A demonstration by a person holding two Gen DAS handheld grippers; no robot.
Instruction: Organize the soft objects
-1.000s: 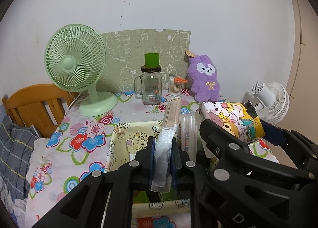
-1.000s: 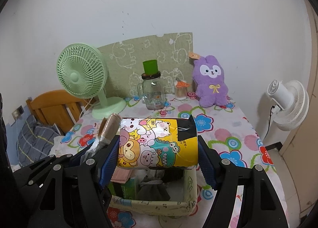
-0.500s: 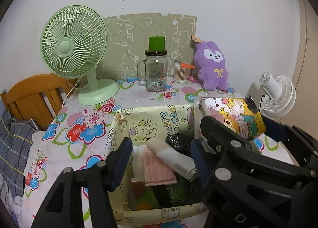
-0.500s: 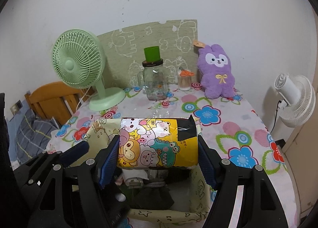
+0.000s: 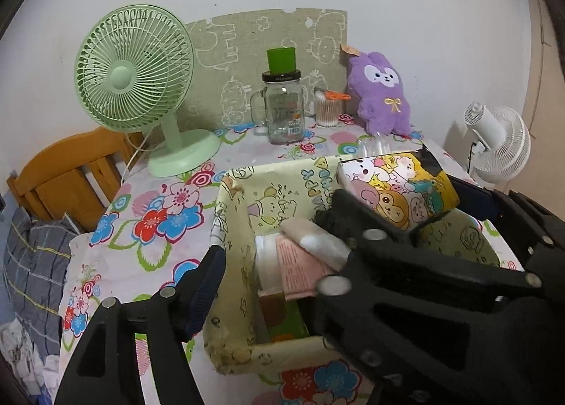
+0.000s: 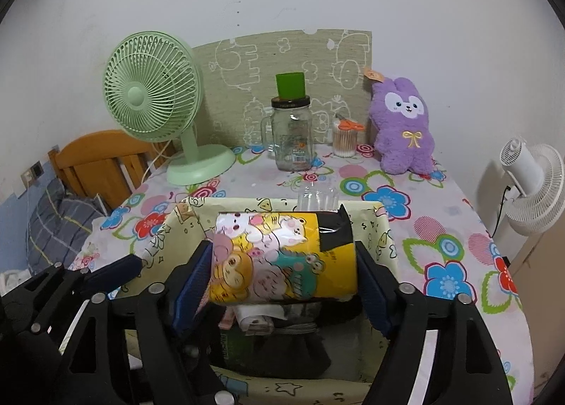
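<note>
A yellow cartoon-print fabric bin point(image 5: 233, 228) point(image 6: 385, 239) stands on the flowered table. My right gripper point(image 6: 284, 263) is shut on a yellow cartoon-printed soft pack point(image 6: 282, 256) point(image 5: 399, 189) and holds it over the bin's opening. My left gripper point(image 5: 282, 274) is open and empty, its left finger outside the bin's left wall. A wrapped beige roll point(image 5: 314, 239) lies inside on a pink packet point(image 5: 296, 263) with other soft packs. A purple plush rabbit point(image 5: 381, 94) point(image 6: 406, 125) sits at the back right.
A green desk fan point(image 5: 141, 87) stands at the back left. A glass mug jar with a green cup point(image 5: 282, 104) and a cotton-swab jar point(image 5: 328, 108) stand at the back. A white fan point(image 6: 529, 178) is beyond the right edge, a wooden chair point(image 5: 70, 178) at left.
My left gripper opened and let the wrapped roll drop into the bin, then drew left. My right gripper lowered the cartoon pack toward the bin's opening.
</note>
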